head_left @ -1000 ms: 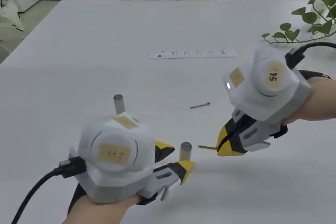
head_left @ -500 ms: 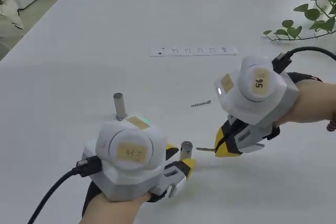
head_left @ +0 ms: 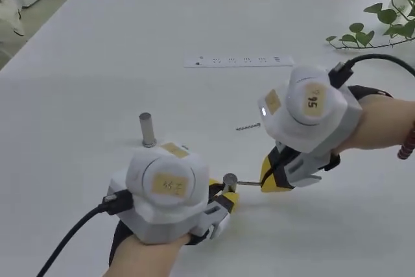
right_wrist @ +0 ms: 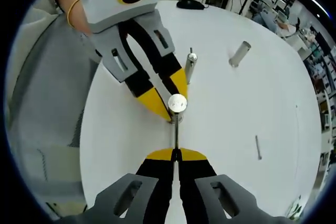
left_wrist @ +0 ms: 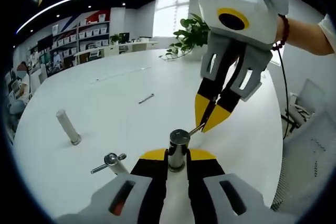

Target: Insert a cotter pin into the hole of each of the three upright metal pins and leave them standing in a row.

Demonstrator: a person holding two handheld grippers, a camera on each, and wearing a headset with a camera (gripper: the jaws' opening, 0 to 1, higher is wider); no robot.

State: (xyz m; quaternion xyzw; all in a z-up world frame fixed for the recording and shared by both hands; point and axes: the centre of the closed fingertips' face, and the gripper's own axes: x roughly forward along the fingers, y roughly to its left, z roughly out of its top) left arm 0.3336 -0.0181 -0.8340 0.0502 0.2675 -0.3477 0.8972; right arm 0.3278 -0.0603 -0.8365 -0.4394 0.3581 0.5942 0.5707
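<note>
My left gripper (head_left: 224, 194) is shut on an upright metal pin (head_left: 229, 181) standing on the white table (head_left: 97, 69). My right gripper (head_left: 266, 183) is shut on a thin cotter pin (head_left: 248, 183), held level with its tip against the side of that pin near the top. In the right gripper view the cotter pin (right_wrist: 176, 132) runs from my jaws to just under the pin's head (right_wrist: 177, 103). A second metal pin (left_wrist: 113, 162) carries a cotter pin through it. The third metal pin (head_left: 146, 129) stands bare to the left. A loose cotter pin (head_left: 247, 126) lies behind.
A white power strip (head_left: 237, 61) lies flat further back in the middle. Leafy plant stems (head_left: 382, 27) reach over the table's far right corner. Cables trail from both grippers towards me and to the right.
My right gripper has moved left, bringing the cotter pin's tip from a short gap to the side of the held pin. The left gripper keeps its grip.
</note>
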